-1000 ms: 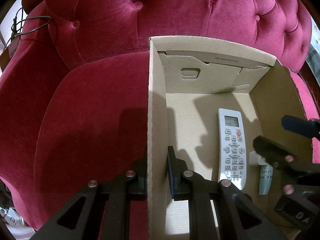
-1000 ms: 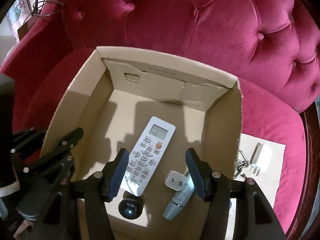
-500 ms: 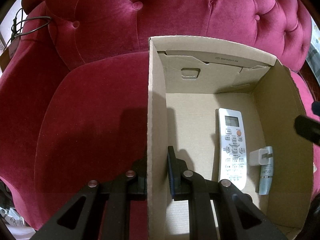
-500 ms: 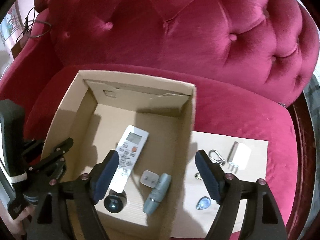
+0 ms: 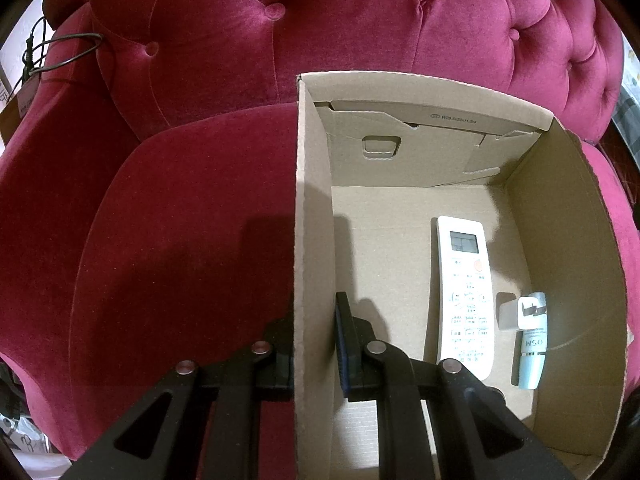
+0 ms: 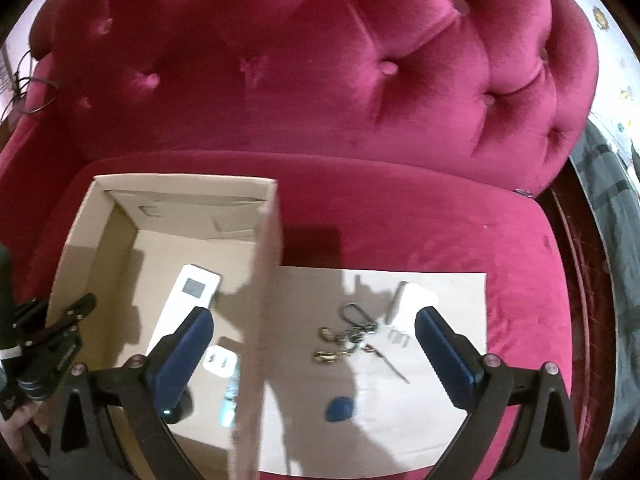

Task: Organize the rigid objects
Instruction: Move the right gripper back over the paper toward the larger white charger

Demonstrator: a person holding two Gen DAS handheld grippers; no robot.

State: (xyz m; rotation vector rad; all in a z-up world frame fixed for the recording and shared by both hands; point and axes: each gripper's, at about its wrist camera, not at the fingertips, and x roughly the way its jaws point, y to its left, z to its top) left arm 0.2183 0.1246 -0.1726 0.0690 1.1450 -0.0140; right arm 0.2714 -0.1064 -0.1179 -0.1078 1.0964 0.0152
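Keys (image 6: 352,332), a white charger (image 6: 412,304) and a blue tag (image 6: 340,409) lay on cardboard at lower centre, under the right gripper (image 6: 312,360), whose empty jaws were opening wide for the next pick, while the left gripper (image 5: 314,344) pinched the box (image 5: 308,240) wall, likely steadying it.

**Open floor on the box's left, crowded sheet beside it**

The cardboard box (image 5: 568,240) on the red sofa (image 5: 192,220) is open-topped. Its left floor lies bare. A remote (image 5: 464,292), plug (image 5: 530,312) and tube (image 5: 532,360) fill the right side. The left gripper (image 5: 316,344) straddles the left wall (pinching it). Outside the right wall, a flat sheet (image 6: 448,412) carries keys (image 6: 352,332), a white charger (image 6: 416,302) and a blue tag (image 6: 340,410).
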